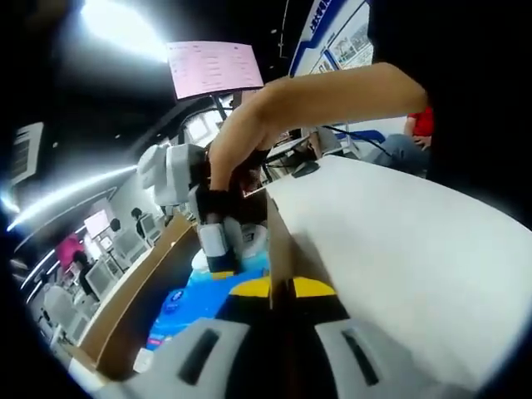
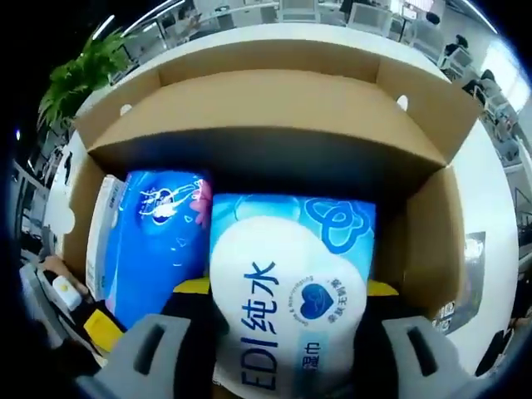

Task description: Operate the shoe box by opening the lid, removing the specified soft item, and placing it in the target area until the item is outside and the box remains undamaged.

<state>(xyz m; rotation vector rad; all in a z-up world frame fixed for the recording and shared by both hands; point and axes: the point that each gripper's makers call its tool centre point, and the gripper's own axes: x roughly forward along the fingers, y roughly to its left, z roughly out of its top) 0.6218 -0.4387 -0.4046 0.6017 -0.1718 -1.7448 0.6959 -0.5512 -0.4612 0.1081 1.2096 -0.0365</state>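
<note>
Currently the shoe box [image 2: 274, 108] stands open, and my right hand-held gripper [image 2: 283, 332] is down inside it with its jaws spread on either side of the light-blue wet-wipes pack [image 2: 287, 291]. The pack sits against the box's right wall, just beside a darker blue pack [image 2: 158, 241] on its left. I cannot tell whether the pads are pressing it yet.

In the left gripper view, my left hand-held gripper [image 1: 281, 320] is closed down on the edge of the raised lid [image 1: 399, 241], holding it back, and the right hand-held gripper shows there reaching into the box.

I judge the wipes pack soft, light, and slick in its film wrap; it will deform under pressure. A hold across its middle width, squeezing moderately, looks best. A straight lift should spare the cardboard walls.
</note>
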